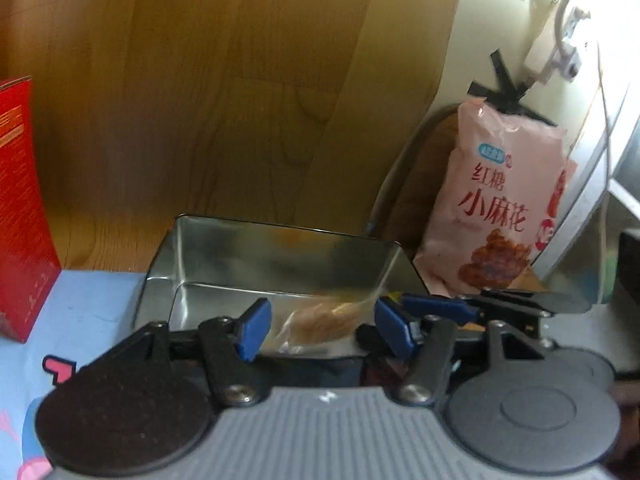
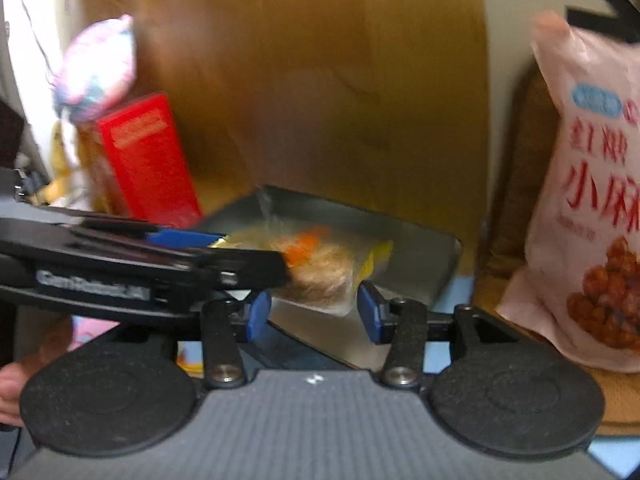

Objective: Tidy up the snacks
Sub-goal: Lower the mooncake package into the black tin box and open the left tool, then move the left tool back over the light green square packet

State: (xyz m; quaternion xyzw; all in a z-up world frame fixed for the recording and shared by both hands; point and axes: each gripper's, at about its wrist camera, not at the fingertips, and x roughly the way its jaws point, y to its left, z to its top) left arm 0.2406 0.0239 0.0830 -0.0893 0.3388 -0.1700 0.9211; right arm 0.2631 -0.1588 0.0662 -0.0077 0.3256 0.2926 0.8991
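Ahead of the left gripper (image 1: 316,326), the metal tin (image 1: 200,248) stands open on top, its far half bare. A red box (image 1: 20,208) blocks the left, a pink snack bag (image 1: 492,200) the right, a wooden panel (image 1: 200,80) the rear.

**Blurred views, cropped packages**

The right wrist view is smeared; the clear snack packet (image 2: 320,268) in the metal tin (image 2: 420,256) has unreadable print. The pink bag (image 2: 588,208) runs off the right edge. The red box (image 1: 20,208) is cut by the left edge.
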